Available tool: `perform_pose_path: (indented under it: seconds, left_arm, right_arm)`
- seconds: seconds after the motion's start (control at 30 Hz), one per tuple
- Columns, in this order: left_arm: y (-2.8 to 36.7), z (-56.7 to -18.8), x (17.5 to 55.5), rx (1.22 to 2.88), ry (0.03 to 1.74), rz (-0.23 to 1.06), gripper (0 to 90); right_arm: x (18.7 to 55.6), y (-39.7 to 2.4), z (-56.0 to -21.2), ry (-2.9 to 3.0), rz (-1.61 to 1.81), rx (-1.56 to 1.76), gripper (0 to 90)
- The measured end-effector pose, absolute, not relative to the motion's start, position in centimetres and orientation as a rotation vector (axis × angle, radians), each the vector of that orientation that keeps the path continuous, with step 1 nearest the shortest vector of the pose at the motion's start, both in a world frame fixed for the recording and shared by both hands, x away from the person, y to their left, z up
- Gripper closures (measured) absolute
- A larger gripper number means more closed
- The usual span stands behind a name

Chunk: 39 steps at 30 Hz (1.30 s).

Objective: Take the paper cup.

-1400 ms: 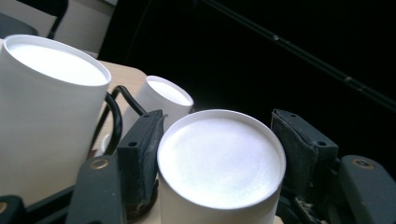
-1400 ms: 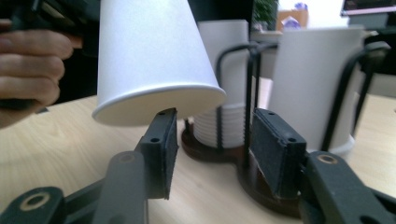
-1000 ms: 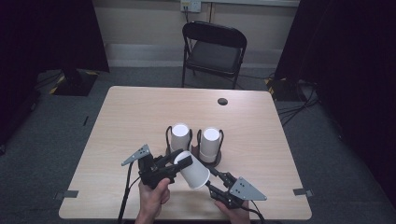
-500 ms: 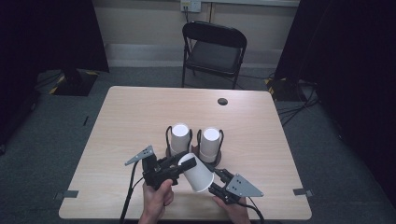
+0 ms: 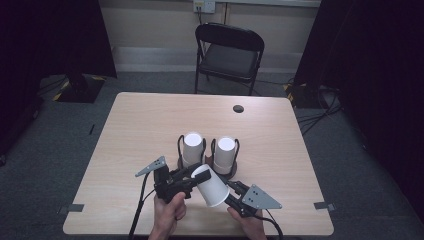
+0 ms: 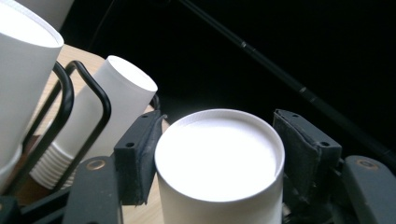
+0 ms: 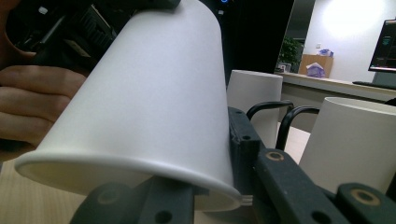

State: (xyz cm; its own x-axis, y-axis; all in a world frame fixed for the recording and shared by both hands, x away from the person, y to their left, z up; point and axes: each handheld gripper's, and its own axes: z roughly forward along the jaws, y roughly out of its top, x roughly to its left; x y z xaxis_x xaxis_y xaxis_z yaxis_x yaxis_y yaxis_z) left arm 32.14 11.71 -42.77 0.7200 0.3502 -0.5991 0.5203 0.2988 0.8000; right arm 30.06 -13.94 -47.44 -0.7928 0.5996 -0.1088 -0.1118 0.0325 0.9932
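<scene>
Two stacks of upturned white paper cups are seen in black wire holders near the middle of the wooden table [image 5: 130, 130]: a left stack [image 5: 192, 148] and a right stack [image 5: 225, 154], just beside each other. A folding chair [image 5: 229, 55] is placed beyond the far edge.

One loose paper cup [image 5: 211, 184] is held tilted above the table's near part, just in front of the stacks, with its base toward the left gripper [image 5: 187, 176] and its wide rim toward the right gripper [image 5: 234, 192].

Compared with a second ago, the cup has been shifted slightly toward the near right, and the right gripper's jaws have just been closing on it. In the right gripper view the cup's rim end [image 7: 140, 126] is now seen pinched between the jaws, which are kept fairly wide by the cup's width. The left gripper's jaws have just been opening a little; in the left gripper view the cup's base [image 6: 219, 161] is seen between the pads, with the left pad against the wall and a sliver of gap at the right pad, so the grip is judged loosened.

A handover from left to right is judged under way; release by the left is expected next.
</scene>
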Motion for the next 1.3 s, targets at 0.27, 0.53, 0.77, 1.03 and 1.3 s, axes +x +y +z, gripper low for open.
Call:
perform_pose_path:
  seconds: [0.27,0.53,0.77,1.03,1.3]
  left_arm:
    - [11.8,-42.4,31.9,1.345,0.804,-0.014,31.5]
    - [12.0,-42.2,31.7,1.373,0.800,0.091,28.6]
    - [12.2,-42.2,31.6,1.402,0.787,0.202,23.3]
    - [12.5,-42.4,31.3,1.452,0.744,0.253,18.9]
    - [13.3,-42.8,31.4,1.462,0.758,0.272,15.2]
  right_arm:
    - [30.0,-14.1,-47.4,1.830,1.808,0.512,83.3]
    - [30.1,-14.3,-47.3,1.875,1.790,0.549,85.1]
    - [30.2,-14.7,-47.2,1.914,1.760,0.594,85.4]
    - [30.3,-14.9,-46.9,1.966,1.711,0.656,85.8]
    - [30.5,-15.4,-46.6,2.049,1.670,0.751,85.6]
